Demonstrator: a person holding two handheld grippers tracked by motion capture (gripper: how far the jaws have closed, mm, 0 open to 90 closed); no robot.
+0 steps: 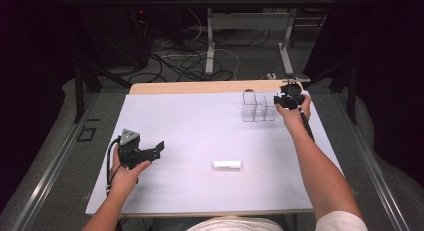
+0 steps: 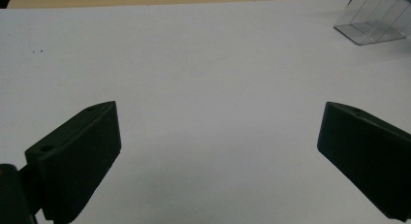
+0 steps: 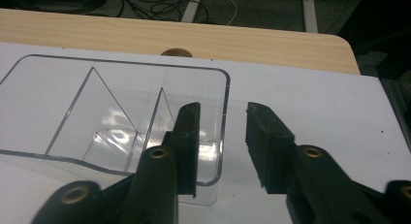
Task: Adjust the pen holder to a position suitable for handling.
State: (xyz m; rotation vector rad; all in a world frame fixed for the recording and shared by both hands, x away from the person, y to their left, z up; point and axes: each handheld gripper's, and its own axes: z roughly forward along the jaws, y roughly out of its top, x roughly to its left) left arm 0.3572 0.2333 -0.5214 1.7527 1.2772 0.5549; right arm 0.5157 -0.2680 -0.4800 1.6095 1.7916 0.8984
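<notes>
Here, near to far.
Person: forearms enter from the bottom edge of the high view, one at lower left, one at lower right.
White bar (image 1: 227,164): lies flat on the sheet, lower centre of the high view, apart from both grippers.
Left gripper (image 1: 159,150): lower left of the high view, held low over the sheet; in its own view (image 2: 218,136) the jaws stand wide apart with bare sheet between them.
Sheet (image 1: 200,126): pale, covers most of the table; in the left gripper view (image 2: 203,64) it runs to the top edge.
Right gripper (image 1: 280,102): upper right of the high view, at the box's right end. In its own view (image 3: 223,122) one jaw sits inside the box, the other outside, the end wall in the gap between them; not clamped, neither pad seen touching.
Box (image 1: 257,107): clear, with dividers, upper right of the high view; upper right corner of the left gripper view (image 2: 373,25); left and centre of the right gripper view (image 3: 97,112).
Table edge (image 1: 200,87): bare wood strip beyond the sheet.
</notes>
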